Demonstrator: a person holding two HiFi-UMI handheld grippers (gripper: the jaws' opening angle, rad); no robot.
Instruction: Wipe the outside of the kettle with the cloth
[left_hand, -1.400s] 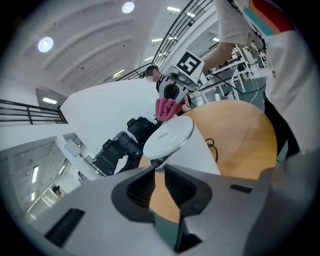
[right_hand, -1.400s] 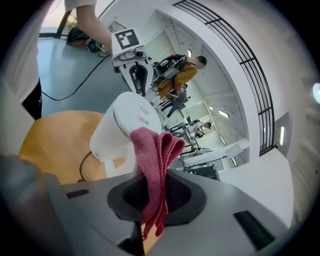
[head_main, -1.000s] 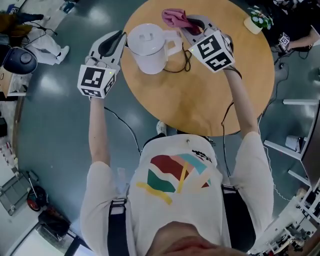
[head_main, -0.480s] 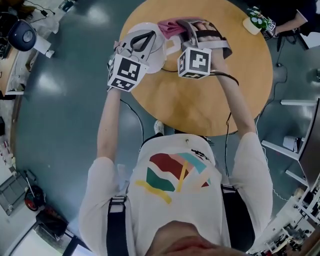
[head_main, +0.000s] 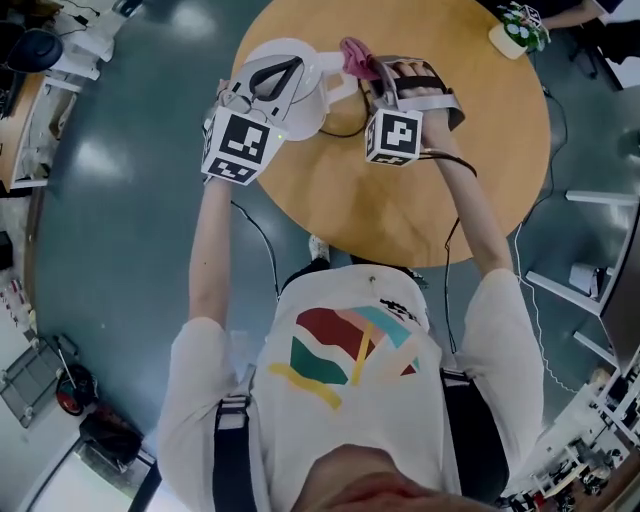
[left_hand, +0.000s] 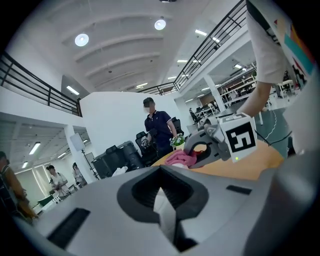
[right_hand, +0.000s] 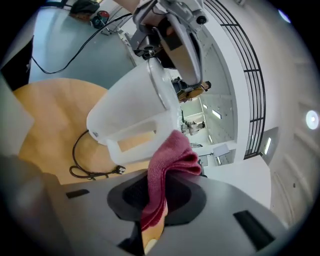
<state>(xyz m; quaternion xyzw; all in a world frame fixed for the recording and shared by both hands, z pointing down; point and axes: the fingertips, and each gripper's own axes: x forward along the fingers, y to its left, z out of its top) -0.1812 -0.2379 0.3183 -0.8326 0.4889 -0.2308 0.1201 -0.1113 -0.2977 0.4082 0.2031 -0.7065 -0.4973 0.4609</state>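
Note:
A white kettle (head_main: 305, 100) stands at the far left of the round wooden table (head_main: 450, 190). My left gripper (head_main: 285, 70) reaches over the kettle's top and is shut on a thin white part of it, seen between the jaws in the left gripper view (left_hand: 162, 212). My right gripper (head_main: 368, 72) is shut on a pink cloth (head_main: 355, 52) just right of the kettle, by its handle. In the right gripper view the cloth (right_hand: 170, 167) sticks up from the jaws and lies close to the kettle (right_hand: 127, 117); whether they touch I cannot tell.
A black power cord (right_hand: 87, 170) lies coiled on the table by the kettle's base. A small pot with green leaves (head_main: 515, 35) stands at the table's far right edge. A person in a dark shirt (left_hand: 157, 130) stands beyond the table.
My left gripper has moved right from beside the kettle onto its top and shut there. My right gripper has carried the cloth left, closer to the kettle's handle.

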